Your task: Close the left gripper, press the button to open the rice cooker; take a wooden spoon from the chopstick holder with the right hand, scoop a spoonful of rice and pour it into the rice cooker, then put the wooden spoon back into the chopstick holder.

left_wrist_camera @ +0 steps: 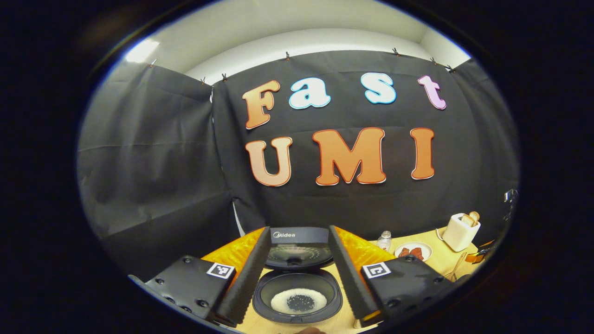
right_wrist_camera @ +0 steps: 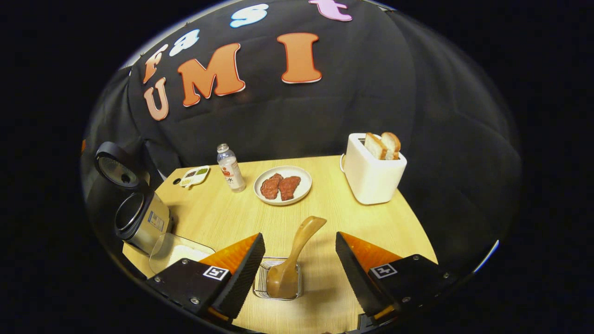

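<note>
In the left gripper view the black rice cooker stands close in front with its lid up. White rice lies in a ring at the bottom of its pot. My left gripper is open, its fingers either side of the cooker and above it. In the right gripper view the wooden spoon leans in the wire chopstick holder, handle tilted up to the right. My right gripper is open just above the holder, and the spoon stands free between its fingers. At the left are the open rice cooker and a clear rice container.
On the wooden table behind the holder are a plate of meat, a small bottle, a sauce dish and a white toaster holding bread. The toaster, plate and bottle lie right of the cooker.
</note>
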Demonstrator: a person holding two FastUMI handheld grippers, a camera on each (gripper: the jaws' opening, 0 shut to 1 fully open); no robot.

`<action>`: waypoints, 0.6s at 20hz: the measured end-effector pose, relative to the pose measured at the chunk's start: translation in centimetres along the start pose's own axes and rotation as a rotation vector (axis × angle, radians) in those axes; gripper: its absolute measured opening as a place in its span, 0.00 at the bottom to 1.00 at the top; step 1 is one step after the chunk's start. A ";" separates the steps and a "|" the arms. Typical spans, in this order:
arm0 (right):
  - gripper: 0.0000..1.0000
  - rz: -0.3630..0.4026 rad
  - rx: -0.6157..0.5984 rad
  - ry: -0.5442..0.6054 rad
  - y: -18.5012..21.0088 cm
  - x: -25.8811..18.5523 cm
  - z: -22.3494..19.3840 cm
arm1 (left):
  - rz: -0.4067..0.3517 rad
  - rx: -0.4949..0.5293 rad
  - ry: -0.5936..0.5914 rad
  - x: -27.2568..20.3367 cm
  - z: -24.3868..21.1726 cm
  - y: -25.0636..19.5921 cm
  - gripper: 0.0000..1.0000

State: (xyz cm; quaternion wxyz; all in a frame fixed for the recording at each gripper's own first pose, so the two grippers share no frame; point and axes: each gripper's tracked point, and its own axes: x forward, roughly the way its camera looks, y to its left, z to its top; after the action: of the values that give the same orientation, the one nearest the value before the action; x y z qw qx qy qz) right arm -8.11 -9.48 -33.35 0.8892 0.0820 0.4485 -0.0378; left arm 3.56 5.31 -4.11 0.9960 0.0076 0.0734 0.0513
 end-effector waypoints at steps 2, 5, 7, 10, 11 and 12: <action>0.93 0.019 0.014 0.055 -0.2 1.2 -1.0 | 0.020 0.001 0.013 -1.1 -0.7 0.1 0.84; 0.82 0.040 0.053 0.116 -0.4 3.5 -2.1 | 0.041 0.004 0.040 -2.0 -1.8 0.0 0.90; 0.75 0.050 0.079 0.143 -0.4 4.8 -2.6 | 0.050 0.005 0.050 -2.5 -2.1 -0.2 0.90; 0.65 0.043 0.078 0.177 -0.8 6.2 -3.6 | 0.055 0.009 0.057 -3.1 -2.2 -0.5 0.90; 0.57 0.054 0.081 0.180 -0.6 6.4 -3.7 | 0.056 0.010 0.063 -3.2 -2.5 -0.7 0.90; 0.51 0.058 0.089 0.182 -0.5 6.8 -3.9 | 0.056 0.012 0.069 -3.3 -2.7 -0.7 0.90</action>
State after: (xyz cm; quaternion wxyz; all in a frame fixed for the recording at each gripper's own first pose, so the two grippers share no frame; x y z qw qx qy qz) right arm -7.18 -9.23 -41.15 0.8410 0.1374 0.5228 -0.0240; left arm -0.01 4.30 -6.27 0.9909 0.0138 0.1080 0.0791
